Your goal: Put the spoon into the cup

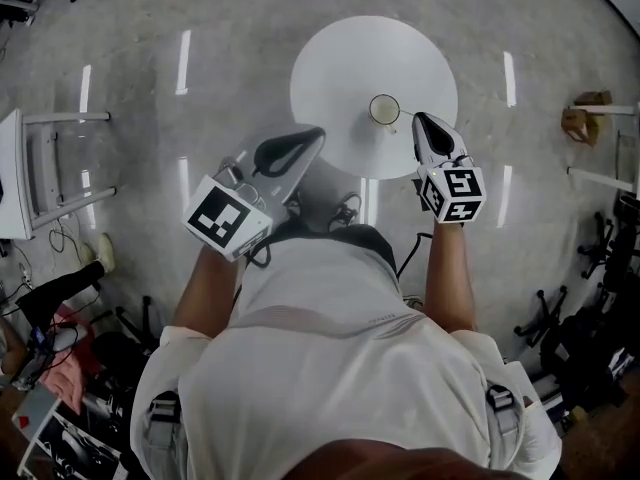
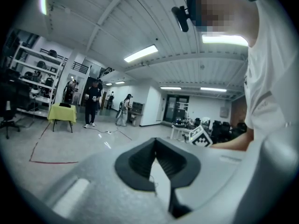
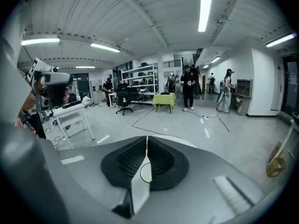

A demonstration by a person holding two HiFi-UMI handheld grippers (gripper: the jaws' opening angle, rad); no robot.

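Right gripper (image 1: pixel 420 118) fingers pressed together, tips just beside cup (image 1: pixel 384 109) at their 10 o'clock | thin stem (image 1: pixel 405 116) between them, spoon or not unclear | left gripper (image 1: pixel 316 132) fingers pressed together over 8 o'clock edge of round white desk (image 1: pixel 340 58)

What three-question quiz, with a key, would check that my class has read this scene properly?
1. True or false: the table is square.
2. Which gripper is nearer the cup? A. left gripper B. right gripper
3. Fill in: the right gripper's jaws are ___.
Key: 1 false, it is round; 2 B; 3 shut.
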